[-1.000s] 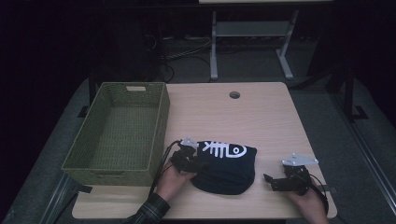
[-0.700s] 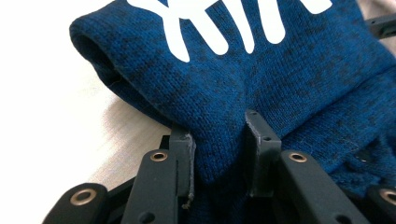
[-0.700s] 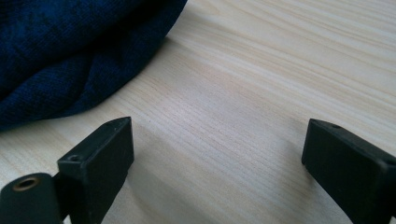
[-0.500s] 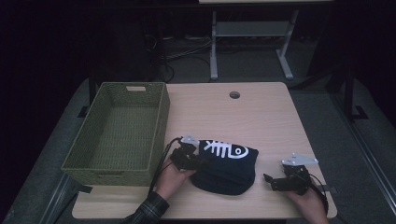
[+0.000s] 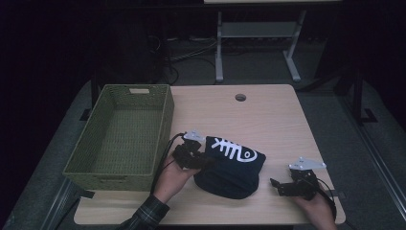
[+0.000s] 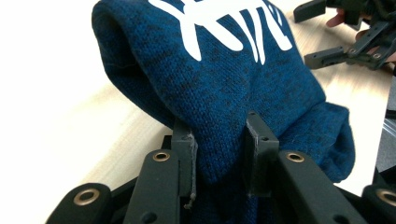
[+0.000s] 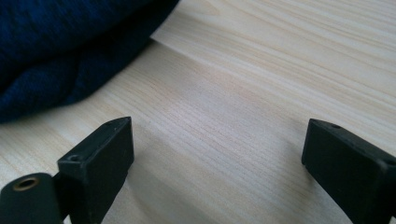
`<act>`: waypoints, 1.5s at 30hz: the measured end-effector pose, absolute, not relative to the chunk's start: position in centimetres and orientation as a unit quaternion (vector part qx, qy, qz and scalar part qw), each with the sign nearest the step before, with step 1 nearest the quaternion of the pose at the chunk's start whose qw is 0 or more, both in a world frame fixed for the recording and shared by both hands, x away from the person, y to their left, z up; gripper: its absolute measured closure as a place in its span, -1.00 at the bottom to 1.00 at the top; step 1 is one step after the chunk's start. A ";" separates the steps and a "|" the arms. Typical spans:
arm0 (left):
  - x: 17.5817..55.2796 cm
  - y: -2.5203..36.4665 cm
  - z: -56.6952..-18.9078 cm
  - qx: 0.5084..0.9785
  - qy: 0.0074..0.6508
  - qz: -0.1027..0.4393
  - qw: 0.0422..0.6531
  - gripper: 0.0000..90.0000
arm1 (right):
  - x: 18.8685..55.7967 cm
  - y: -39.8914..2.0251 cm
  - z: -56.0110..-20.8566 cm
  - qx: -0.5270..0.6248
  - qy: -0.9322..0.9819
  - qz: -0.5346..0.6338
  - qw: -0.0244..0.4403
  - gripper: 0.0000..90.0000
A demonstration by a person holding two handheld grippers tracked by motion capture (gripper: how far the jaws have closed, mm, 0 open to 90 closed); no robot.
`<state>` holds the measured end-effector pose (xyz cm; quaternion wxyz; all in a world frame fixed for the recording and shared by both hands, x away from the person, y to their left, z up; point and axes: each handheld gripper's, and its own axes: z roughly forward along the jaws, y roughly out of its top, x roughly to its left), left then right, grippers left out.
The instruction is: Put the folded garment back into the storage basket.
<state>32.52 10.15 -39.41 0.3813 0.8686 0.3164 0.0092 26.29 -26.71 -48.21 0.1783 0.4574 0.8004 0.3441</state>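
On the left stands the green woven basket (image 5: 119, 129), open and waiting at the table's left edge. Just beside it the left gripper (image 5: 194, 155) is pinching the near left edge of the dark blue sweater (image 5: 232, 165), and the left gripper view confirms it: a thick fold of knit (image 6: 219, 107) is squeezed between the two black jaws. The sweater lies folded on the wooden table (image 5: 268, 115), front and centre, white fish-bone print up. Farther right, the right gripper (image 5: 287, 184) rests low on the table near the sweater's right edge, jaws spread wide over bare wood, holding nothing.

The job in hand looks like lifting the sweater toward the basket. To do it well, I'd say keep the pinch deep on all layers of the fold (a shallow bite may let the bundle unroll), raise it enough to clear the basket's rim, and bring the right gripper in under the far side for support.

Against the earlier frame: the left gripper's jaws have just been closing on the fabric, and the sweater's left edge now sits bunched and a touch higher. The right gripper is where it was.
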 end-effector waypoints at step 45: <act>34.2 16.1 -26.2 0.885 0.308 0.063 0.344 0.56 | 26.3 -26.7 -48.2 0.457 0.800 0.344 0.178 -0.80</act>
